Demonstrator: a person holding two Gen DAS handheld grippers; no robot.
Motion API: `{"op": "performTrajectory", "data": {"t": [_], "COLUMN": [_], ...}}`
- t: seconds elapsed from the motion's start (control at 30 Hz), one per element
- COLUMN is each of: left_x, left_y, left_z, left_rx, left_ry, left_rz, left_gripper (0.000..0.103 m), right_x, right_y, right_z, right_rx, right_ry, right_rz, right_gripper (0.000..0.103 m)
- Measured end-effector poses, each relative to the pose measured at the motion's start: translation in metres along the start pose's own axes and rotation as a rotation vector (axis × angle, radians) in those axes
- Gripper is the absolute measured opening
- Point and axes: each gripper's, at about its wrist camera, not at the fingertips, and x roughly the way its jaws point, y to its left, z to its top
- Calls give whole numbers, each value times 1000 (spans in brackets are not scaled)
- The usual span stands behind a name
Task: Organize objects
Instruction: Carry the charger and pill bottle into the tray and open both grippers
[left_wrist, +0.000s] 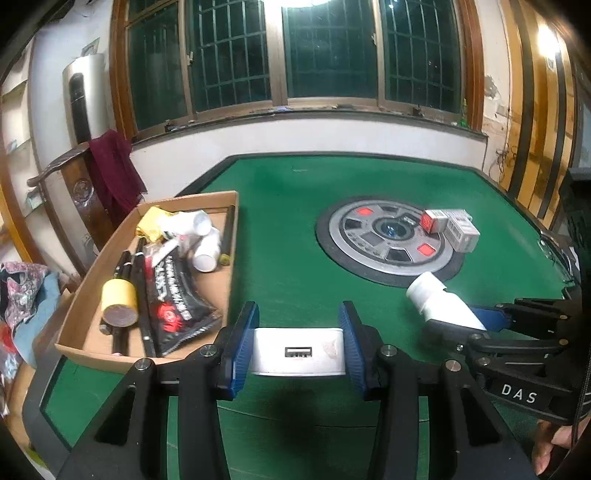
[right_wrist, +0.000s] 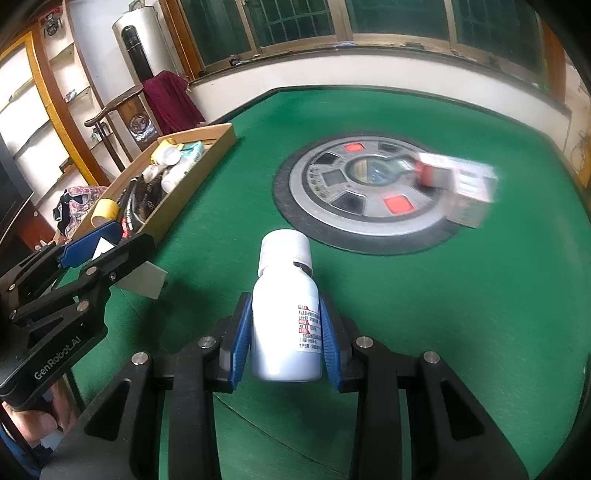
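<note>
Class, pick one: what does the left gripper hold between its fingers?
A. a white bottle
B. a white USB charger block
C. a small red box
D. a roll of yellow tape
B: the left gripper is shut on the white USB charger block, its port facing the camera.

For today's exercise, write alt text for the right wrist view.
The right gripper clamps a white capped bottle above a green table. To the left, the left gripper holds a white charger near a cardboard tray of clutter.

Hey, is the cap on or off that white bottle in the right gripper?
On. The white bottle, clamped by the right gripper, shows its white cap seated on the neck.
</note>
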Motion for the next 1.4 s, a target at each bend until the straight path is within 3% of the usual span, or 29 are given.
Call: {"op": "performTrajectory", "data": {"t": [0.33, 0.73, 1.1, 1.4], "left_x": [-12, -18, -2, 19], "left_y": [45, 135, 193, 212], "left_z": [11, 22, 10, 7], "left_rx": [-100, -268, -363, -376], "left_ry": [-46, -92, -59, -15], "left_rz": [31, 107, 143, 148], "left_gripper": [39, 39, 39, 39], "right_x": [7, 21, 48, 93], "right_y": [43, 108, 160, 189], "right_z": [27, 74, 118, 146], "right_rx": [-68, -173, -227, -233], "right_ry": [-19, -48, -48, 26], "right_rz": [54, 120, 159, 182], "right_gripper": [32, 32, 32, 32]}}
